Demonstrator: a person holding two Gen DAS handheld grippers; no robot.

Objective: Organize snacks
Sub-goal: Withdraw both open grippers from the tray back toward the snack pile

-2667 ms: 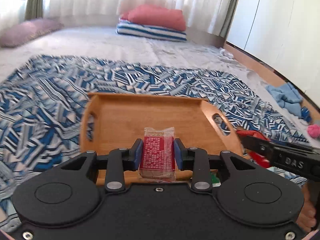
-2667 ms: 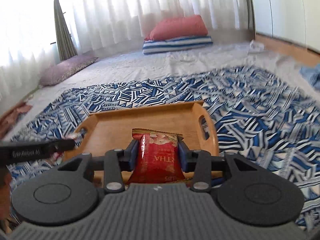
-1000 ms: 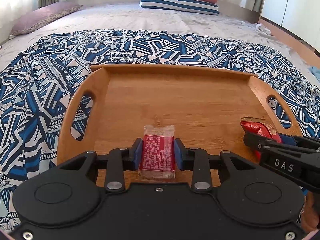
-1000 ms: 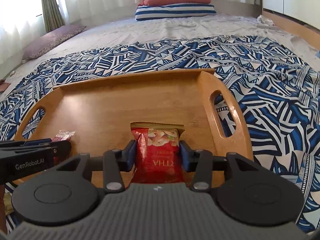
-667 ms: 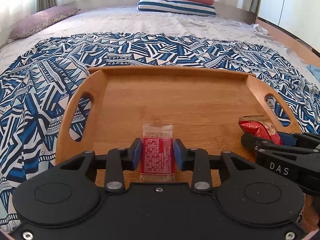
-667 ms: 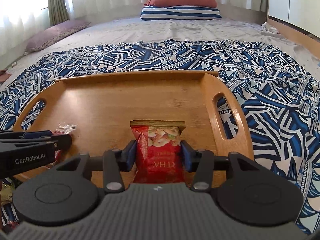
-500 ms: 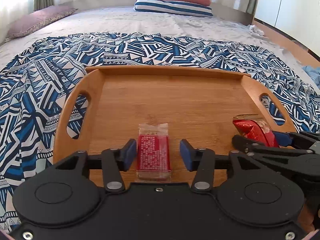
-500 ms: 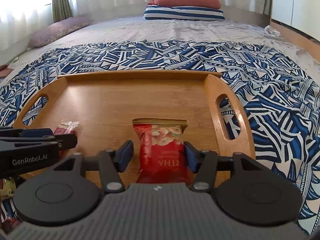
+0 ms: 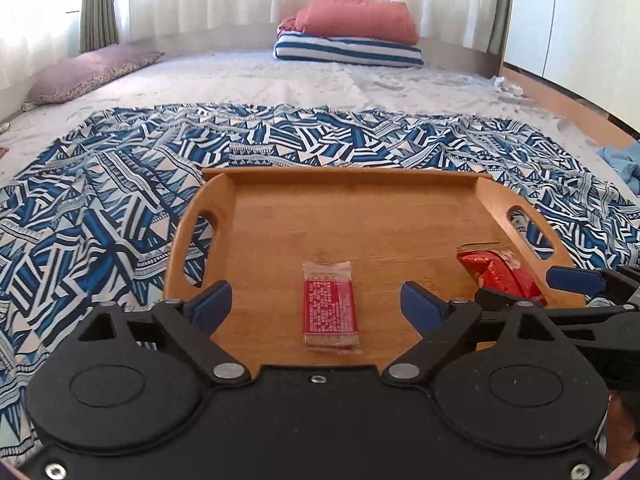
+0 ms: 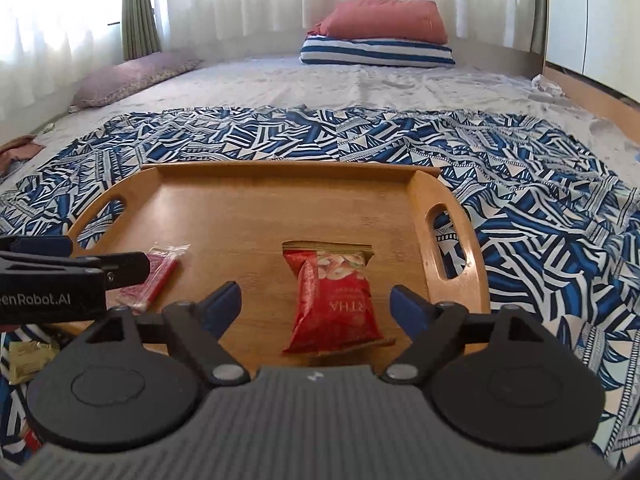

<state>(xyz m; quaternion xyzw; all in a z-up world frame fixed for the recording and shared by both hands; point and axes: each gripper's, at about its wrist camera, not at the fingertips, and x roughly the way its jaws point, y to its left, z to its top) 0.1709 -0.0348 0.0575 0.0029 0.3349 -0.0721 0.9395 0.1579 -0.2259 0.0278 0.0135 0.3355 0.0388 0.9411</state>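
Observation:
A wooden tray [image 9: 360, 216] [image 10: 280, 200] with cut-out handles lies on a blue patterned cloth. A small red bar in a clear wrapper [image 9: 329, 307] [image 10: 154, 276] lies flat on the tray near its front edge. My left gripper [image 9: 316, 298] is opening, its blue pads wide apart on either side of the bar and not touching it. A red chips bag [image 10: 332, 300] [image 9: 500, 274] lies on the tray's right part. My right gripper [image 10: 316, 300] is opening too, its pads well clear of the bag's sides.
The blue patterned cloth [image 9: 100, 208] covers a pale bed. A gold-wrapped snack [image 10: 28, 358] lies off the tray at the lower left. Pillows [image 9: 352, 34] are stacked at the far end, a mauve pillow [image 9: 88, 76] at the left, blue fabric [image 9: 620, 160] at the right.
Both grippers held their snacks over the tray, then let go. The jaws spread wide and both grippers drew back a little, leaving the bar and the bag lying on the tray.

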